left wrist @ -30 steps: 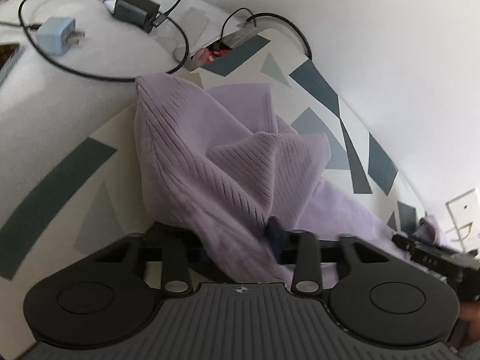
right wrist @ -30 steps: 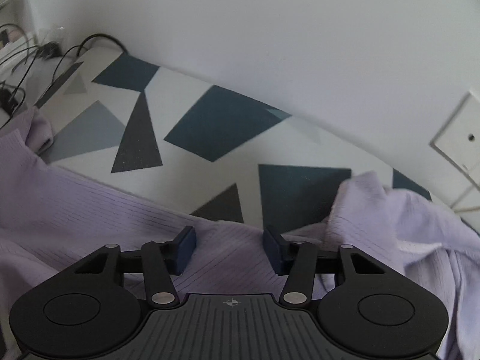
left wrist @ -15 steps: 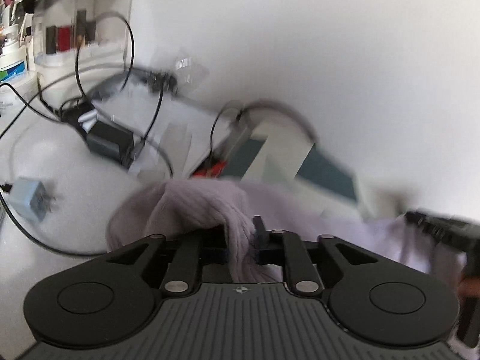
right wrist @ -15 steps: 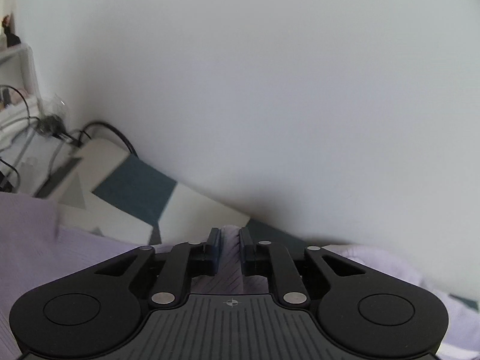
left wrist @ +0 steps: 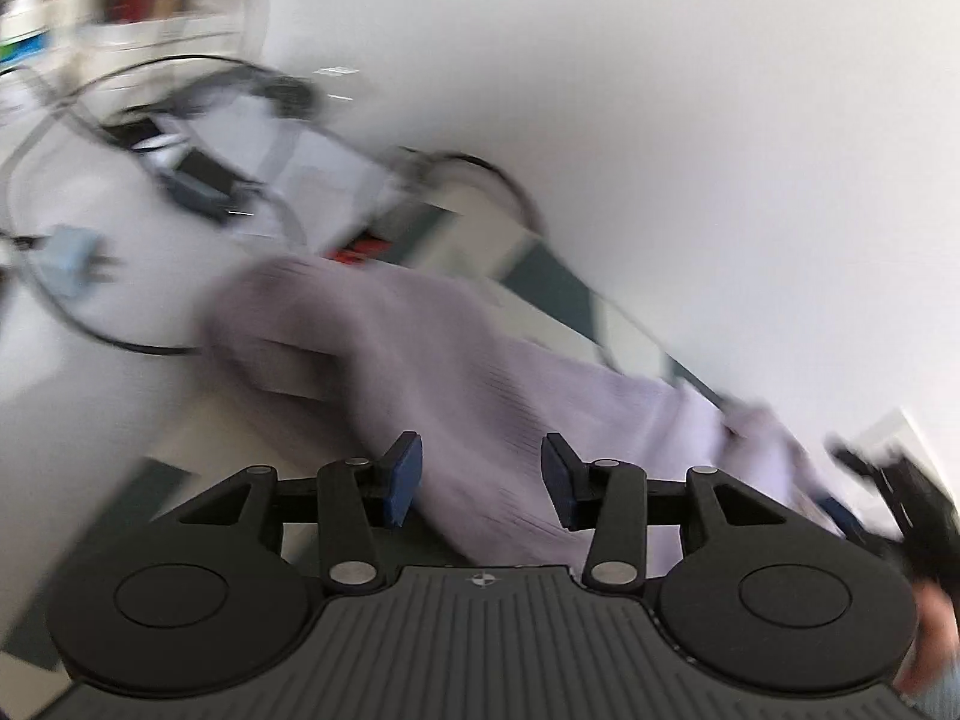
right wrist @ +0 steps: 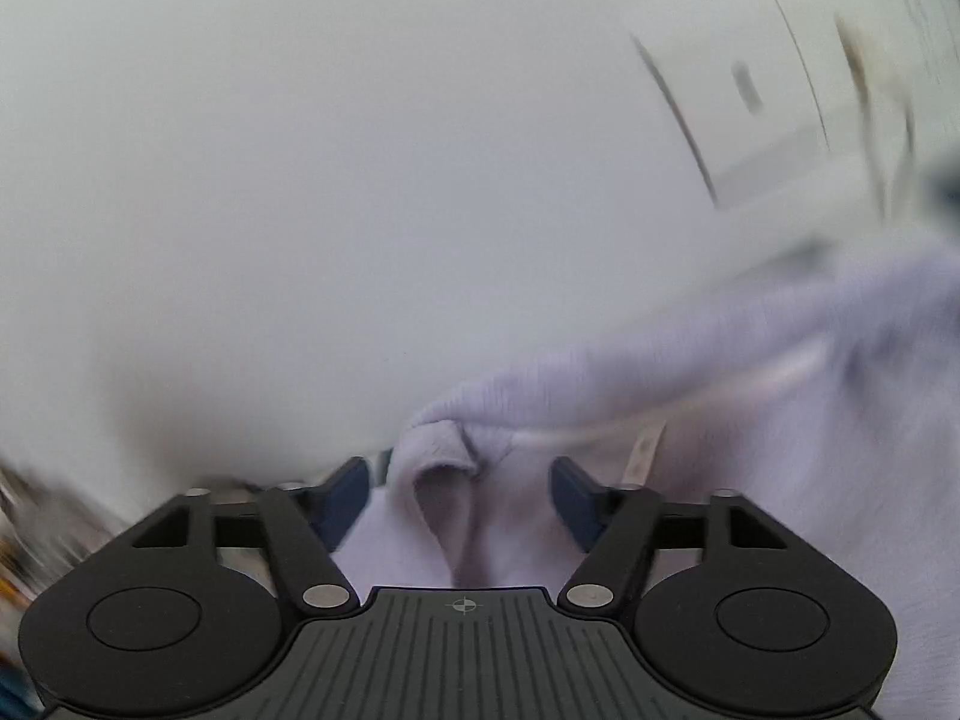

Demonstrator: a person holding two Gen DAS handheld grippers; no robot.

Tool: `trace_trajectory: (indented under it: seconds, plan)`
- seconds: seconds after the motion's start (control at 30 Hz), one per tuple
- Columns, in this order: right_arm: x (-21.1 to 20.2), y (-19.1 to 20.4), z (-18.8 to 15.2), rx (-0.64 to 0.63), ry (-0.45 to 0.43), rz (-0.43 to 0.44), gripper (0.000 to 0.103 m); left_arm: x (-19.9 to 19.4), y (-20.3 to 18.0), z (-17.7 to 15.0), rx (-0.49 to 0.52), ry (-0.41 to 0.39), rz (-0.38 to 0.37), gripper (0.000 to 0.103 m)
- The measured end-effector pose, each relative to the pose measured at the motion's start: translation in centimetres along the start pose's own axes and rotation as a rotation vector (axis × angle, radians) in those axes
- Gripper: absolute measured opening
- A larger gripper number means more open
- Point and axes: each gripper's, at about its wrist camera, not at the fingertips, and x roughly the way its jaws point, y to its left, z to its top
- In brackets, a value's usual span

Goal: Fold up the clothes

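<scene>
A lilac ribbed knit garment [left wrist: 456, 360] lies stretched across the patterned mat [left wrist: 552, 282], blurred by motion. My left gripper [left wrist: 480, 474] hangs just above it. Its jaws are opening, the cloth runs under and between them, and the blue pads [left wrist: 402, 468] do not press on it. In the right wrist view a bunched fold of the same garment [right wrist: 444, 468] sits between the jaws of my right gripper [right wrist: 459, 492]. Those jaws are opening too, with a gap on each side of the fold. The right gripper [left wrist: 900, 492] also shows at the far right of the left wrist view.
Black cables, a pale blue charger [left wrist: 72, 252] and a dark adapter [left wrist: 198, 186] lie on the white surface left of the mat. A white wall [left wrist: 660, 120] rises close behind. A white wall plate [right wrist: 750, 120] shows at the upper right.
Half a second ago both grippers were shut on lilac cloth; now both sets of jaws stand apart. The garment has dropped and spread out, and the right view has swung and rolled toward the wall.
</scene>
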Motion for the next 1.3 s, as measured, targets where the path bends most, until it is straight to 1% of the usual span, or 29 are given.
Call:
trace_trajectory:
  seconds: [0.03,0.07,0.1,0.2,0.23,0.27,0.3,0.33,0.37,0.43,0.47,0.53,0.6,0.63,0.67,0.7,0.73,0.8,0.9,0.93,0.97,1.0,1.07,1.13,1.17,1.2,1.23,1.27,1.3]
  plan:
    - [0.9,-0.4,0.5,0.029,0.023,0.048,0.059,0.6,-0.9,-0.5,0.027,0.012,-0.003,0.046]
    - [1.7,0.0,0.7,-0.008,0.015,0.033,0.060,1.3,-1.8,-1.0,0.047,0.028,-0.005,0.046]
    - [2.4,0.8,0.7,-0.067,-0.006,-0.004,0.061,2.0,-2.4,-1.5,0.058,0.047,-0.007,0.046]
    - [6.1,1.7,0.6,-0.091,0.087,-0.031,0.058,4.0,-3.7,-3.0,0.086,0.105,0.004,0.046]
    - [7.3,2.0,0.5,-0.098,0.119,-0.040,0.049,4.6,-4.0,-3.6,0.098,0.126,0.014,0.046]
    - [7.7,2.7,0.3,-0.161,0.163,-0.031,0.026,5.1,-4.1,-4.2,0.108,0.147,0.028,0.046]
    - [8.2,3.4,0.0,-0.225,0.208,-0.020,0.015,5.6,-4.1,-4.6,0.116,0.168,0.043,0.046]
    - [8.6,4.1,-0.2,-0.290,0.252,-0.010,0.012,5.8,-4.0,-4.9,0.127,0.168,0.049,0.046]
    - [7.7,4.2,0.0,-0.309,0.217,0.025,0.012,5.6,-4.0,-5.1,0.147,0.161,0.054,0.046]
    - [5.7,2.5,1.5,-0.228,0.119,0.058,0.011,5.7,-4.2,-5.1,0.173,0.163,0.067,0.046]
    - [5.3,1.5,2.1,-0.204,0.102,0.042,0.011,5.8,-4.2,-5.1,0.183,0.165,0.072,0.048]
    - [4.7,-0.7,3.3,-0.157,0.069,0.008,0.012,5.8,-4.1,-5.1,0.175,0.162,0.074,0.049]
    - [5.2,-1.8,3.1,-0.181,0.126,-0.055,0.019,5.8,-3.9,-5.0,0.153,0.158,0.074,0.049]
    - [5.3,-2.0,2.9,-0.209,0.134,-0.109,0.037,5.9,-3.8,-4.9,0.140,0.156,0.073,0.049]
    - [5.4,-2.3,2.6,-0.237,0.141,-0.164,0.045,6.0,-3.7,-4.9,0.125,0.156,0.072,0.050]
    - [5.1,-2.3,2.5,-0.246,0.125,-0.166,0.045,6.0,-3.6,-4.7,0.112,0.157,0.072,0.051]
    - [4.8,-2.3,2.4,-0.254,0.109,-0.167,0.050,6.1,-3.5,-4.6,0.101,0.158,0.072,0.051]
    - [4.1,-1.7,2.6,-0.260,0.080,-0.173,0.050,6.2,-3.2,-4.3,0.070,0.161,0.072,0.053]
    - [3.1,-0.1,3.0,-0.302,0.030,-0.169,0.050,6.0,-2.3,-3.6,0.008,0.133,0.111,0.056]
    - [2.9,0.5,3.1,-0.323,0.019,-0.166,0.052,6.0,-1.8,-3.2,-0.022,0.115,0.118,0.056]
    - [3.0,0.9,3.2,-0.337,0.024,-0.163,0.060,6.0,-0.9,-2.8,-0.073,0.092,0.112,0.056]
    - [3.0,1.3,3.3,-0.352,0.031,-0.160,0.062,6.0,0.0,-2.4,-0.126,0.077,0.106,0.056]
    - [3.9,1.4,3.3,-0.342,0.066,-0.150,0.062,6.4,1.5,-1.7,-0.215,0.059,0.102,0.056]
    - [5.4,0.9,3.3,-0.258,0.090,-0.110,0.061,6.9,2.3,-1.1,-0.243,0.042,0.114,0.053]
    - [6.3,0.2,3.5,-0.206,0.110,-0.102,0.049,7.2,2.4,-0.9,-0.235,0.034,0.122,0.047]
    - [7.1,-0.4,3.7,-0.155,0.130,-0.095,0.037,7.5,2.3,-0.7,-0.215,0.027,0.139,0.038]
    - [8.0,-0.8,3.7,-0.155,0.146,-0.104,0.020,7.9,1.9,-0.5,-0.186,0.024,0.167,0.033]
    - [9.0,-1.1,3.7,-0.157,0.161,-0.113,0.019,8.3,1.6,-0.3,-0.162,0.018,0.192,0.025]
    - [9.4,-0.9,3.5,-0.184,0.149,-0.113,0.017,8.7,1.4,0.0,-0.144,0.009,0.211,0.022]
